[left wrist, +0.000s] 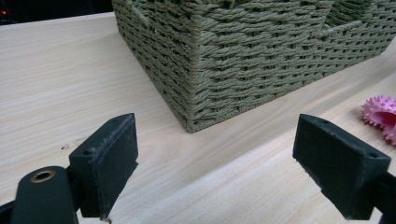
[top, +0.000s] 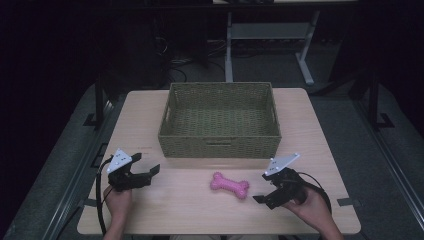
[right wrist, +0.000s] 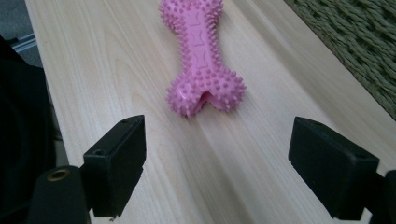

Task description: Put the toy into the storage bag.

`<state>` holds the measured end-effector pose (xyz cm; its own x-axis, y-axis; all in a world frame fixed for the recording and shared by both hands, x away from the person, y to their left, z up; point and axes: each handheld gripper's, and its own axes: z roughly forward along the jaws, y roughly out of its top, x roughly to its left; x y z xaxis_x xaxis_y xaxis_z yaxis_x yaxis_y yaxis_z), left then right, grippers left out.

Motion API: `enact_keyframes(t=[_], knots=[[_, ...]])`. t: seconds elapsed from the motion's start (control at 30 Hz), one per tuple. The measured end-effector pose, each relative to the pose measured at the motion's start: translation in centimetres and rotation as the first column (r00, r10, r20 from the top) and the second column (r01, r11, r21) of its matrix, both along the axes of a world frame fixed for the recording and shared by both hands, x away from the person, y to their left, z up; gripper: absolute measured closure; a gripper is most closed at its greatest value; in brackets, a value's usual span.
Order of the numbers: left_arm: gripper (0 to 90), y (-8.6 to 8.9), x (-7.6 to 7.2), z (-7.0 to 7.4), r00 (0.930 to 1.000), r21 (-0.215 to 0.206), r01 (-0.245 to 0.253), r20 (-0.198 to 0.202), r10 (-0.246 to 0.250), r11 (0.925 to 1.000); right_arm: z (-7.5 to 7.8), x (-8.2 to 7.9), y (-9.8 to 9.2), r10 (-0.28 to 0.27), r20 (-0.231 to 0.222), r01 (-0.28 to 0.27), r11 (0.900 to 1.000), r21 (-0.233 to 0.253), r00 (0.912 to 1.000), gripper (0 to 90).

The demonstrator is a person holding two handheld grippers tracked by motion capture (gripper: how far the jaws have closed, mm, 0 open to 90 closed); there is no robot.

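On my left, the left tongs hang released over the counter, jaws wide apart, pointed at the near corner of the woven basket. The pink spiked bone toy lies on the counter just in front of that basket. My right tongs are released too, near the bone's end.

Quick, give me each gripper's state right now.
Left gripper: open, holding nothing.
Right gripper: open, holding nothing, aimed at the pink spiky rubber bone toy.
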<state>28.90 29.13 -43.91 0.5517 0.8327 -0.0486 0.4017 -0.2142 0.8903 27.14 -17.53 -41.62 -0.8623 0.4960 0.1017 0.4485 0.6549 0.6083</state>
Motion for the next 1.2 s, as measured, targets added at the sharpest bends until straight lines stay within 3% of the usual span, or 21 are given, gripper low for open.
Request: enact_keyframes(t=[0.33, 0.53, 1.2], knots=[[13.6, 0.2, 0.0, 0.1, 0.9999, -0.006, -0.010, 0.003, 0.010, 0.9999, 0.2, 1.2, 2.1, 0.058, -0.033, -0.059, 0.998, -0.025, 0.9978, 18.3], [13.6, 0.2, 0.0, 0.1, 0.9999, -0.008, -0.012, 0.006, 0.012, 0.9999, 0.3, 2.2, 3.8, 0.120, -0.044, -0.122, 0.991, -0.049, 0.9918, 18.3], [13.6, 0.4, -0.1, 0.1, 0.9999, -0.019, -0.013, 0.009, 0.014, 0.9997, 0.1, 4.2, 7.4, 0.187, -0.108, -0.197, 0.976, -0.091, 0.9763, 18.0]])
